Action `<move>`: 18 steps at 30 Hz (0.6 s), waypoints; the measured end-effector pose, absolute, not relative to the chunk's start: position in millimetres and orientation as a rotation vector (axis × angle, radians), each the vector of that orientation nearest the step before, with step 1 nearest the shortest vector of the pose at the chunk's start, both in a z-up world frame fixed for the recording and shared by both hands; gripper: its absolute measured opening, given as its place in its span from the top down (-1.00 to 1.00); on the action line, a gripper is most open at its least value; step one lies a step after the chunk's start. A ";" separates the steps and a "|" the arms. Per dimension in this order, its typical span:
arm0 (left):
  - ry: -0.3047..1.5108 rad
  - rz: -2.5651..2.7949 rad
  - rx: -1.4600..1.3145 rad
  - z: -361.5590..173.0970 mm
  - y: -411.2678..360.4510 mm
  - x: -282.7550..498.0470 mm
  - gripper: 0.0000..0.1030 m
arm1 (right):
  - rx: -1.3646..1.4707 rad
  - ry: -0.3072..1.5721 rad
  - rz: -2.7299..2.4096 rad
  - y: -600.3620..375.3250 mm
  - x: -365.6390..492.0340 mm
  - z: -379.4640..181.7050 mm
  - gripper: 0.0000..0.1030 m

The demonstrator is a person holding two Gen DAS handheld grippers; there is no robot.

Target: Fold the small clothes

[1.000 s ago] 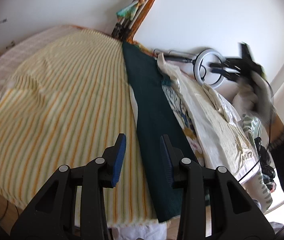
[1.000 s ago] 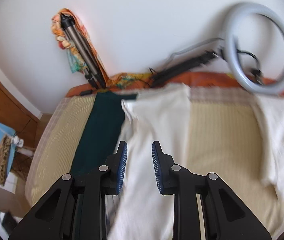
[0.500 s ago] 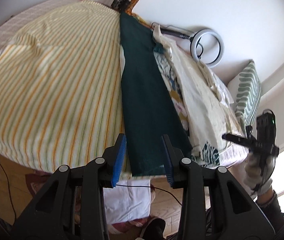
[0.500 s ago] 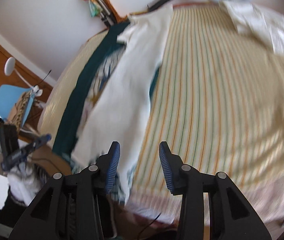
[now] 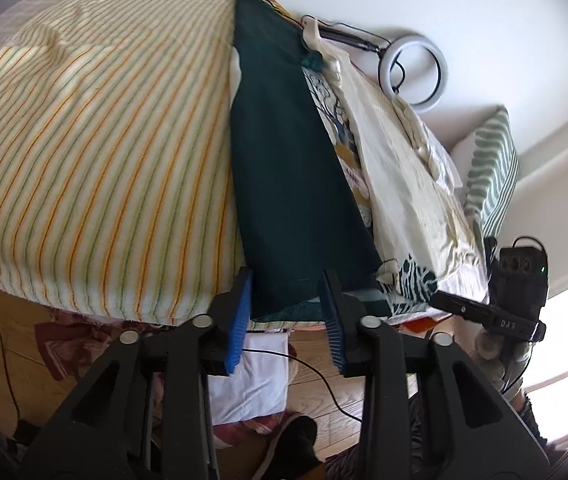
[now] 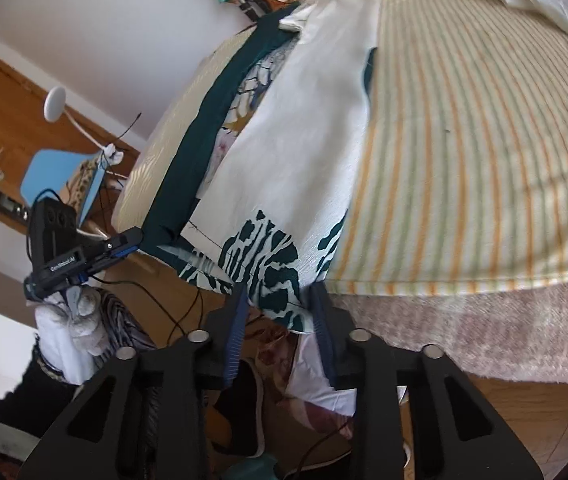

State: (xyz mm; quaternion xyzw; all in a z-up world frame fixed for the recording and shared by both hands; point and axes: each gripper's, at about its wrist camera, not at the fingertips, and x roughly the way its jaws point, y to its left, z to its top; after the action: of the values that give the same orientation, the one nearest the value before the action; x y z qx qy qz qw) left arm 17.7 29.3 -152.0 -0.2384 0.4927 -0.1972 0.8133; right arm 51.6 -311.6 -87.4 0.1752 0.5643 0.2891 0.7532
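At the near edge of the bed [image 5: 95,152], striped cover running off to the left with plenty of bare room there, the left gripper [image 5: 286,314] sits over the hem of the dark green cloth [image 5: 292,168]. Its jaws have just been closing, now narrow, and the hem lies between the blue pads; whether they actually press it I cannot tell. Below the edge: wood floor, a black cable, a white sheet. Moving right, the printed white garment [image 6: 304,152] lies alongside the green strip, its patterned end hanging over the bed edge. The right gripper [image 6: 277,320] is right there, jaws also just closing, narrow, the patterned hem between its pads; contact unclear. Further right, open striped cover and a pink blanket border. Against a second ago: the right gripper has swung down from mid-bed to this edge, and the left has dropped slightly to the green hem.
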 end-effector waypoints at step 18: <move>0.951 -0.504 -0.575 -113.5 30.5 54.5 0.99 | 0.600 1.145 0.647 -329.5 80.5 -72.7 0.97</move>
State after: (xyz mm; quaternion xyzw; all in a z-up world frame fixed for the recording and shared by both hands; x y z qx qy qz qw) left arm 54.5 30.5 -113.5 -0.2701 0.4467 -0.2366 0.8195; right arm 80.5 -329.5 -72.7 0.2745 0.5238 0.2961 0.7500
